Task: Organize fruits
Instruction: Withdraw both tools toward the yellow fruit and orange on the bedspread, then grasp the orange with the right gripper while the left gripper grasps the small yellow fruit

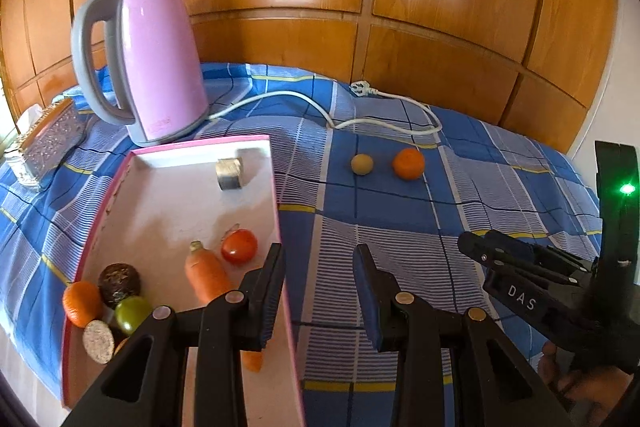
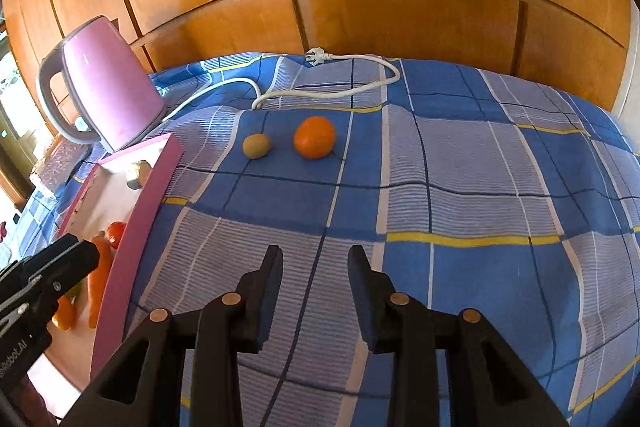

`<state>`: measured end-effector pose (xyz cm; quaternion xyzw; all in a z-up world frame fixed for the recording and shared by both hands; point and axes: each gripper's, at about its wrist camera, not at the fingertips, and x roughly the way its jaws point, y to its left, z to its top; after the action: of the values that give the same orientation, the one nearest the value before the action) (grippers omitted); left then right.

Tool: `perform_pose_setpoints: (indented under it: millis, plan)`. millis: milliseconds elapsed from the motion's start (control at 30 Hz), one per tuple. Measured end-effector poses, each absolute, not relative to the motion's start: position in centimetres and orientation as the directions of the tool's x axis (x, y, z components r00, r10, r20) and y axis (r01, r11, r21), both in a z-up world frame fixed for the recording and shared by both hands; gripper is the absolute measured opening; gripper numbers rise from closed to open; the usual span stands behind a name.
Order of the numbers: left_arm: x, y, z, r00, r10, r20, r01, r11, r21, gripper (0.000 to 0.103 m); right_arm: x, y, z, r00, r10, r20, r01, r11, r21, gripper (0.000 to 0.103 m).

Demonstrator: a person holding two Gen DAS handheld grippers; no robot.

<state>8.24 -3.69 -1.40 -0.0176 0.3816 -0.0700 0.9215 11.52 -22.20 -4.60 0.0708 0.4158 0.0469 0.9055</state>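
Blue checked cloth carrying a pink tray of sorted produce. An orange and a small yellow-brown fruit lie loose on the cloth, side by side, ahead of both tools, beyond the tray. Right tool is probably nearer, aimed almost straight at them. Left tool straddles the tray's edge. Both are parted, grasping nothing.

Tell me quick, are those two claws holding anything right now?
Left gripper: open, holding nothing, above the pink tray's edge.
Right gripper: open, holding nothing, above the checked cloth.
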Motion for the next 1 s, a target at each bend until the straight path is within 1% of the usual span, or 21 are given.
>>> perform_pose_setpoints:
  millis: [267, 333, 667, 1000]
  plan:
    - [10.7, -4.3, -2.2, 0.681, -0.151, -0.717, 0.11, 0.989, -0.104, 0.035, 14.0, -22.5, -5.1, 0.643, 0.16, -0.749, -0.036, 0.983, 0.18, 0.034]
    - [11.3, -4.4, -2.3, 0.68, -0.151, -0.718, 0.105, 0.989, -0.108, 0.035, 14.7, -22.5, -5.1, 0.643, 0.165, -0.748, -0.039, 0.982, 0.183, 0.037]
    - [13.8, -4.7, -2.6, 0.672, -0.16, -0.723, 0.098, 0.987, -0.127, 0.035, 19.4, -22.0, -5.7, 0.645, 0.185, -0.741, -0.059, 0.979, 0.193, 0.037]
    - [15.7, -4.8, -3.4, 0.647, -0.166, -0.744, 0.091, 0.986, -0.141, 0.035, 23.2, -20.6, -7.0, 0.632, 0.154, -0.759, -0.045, 0.986, 0.163, 0.037]
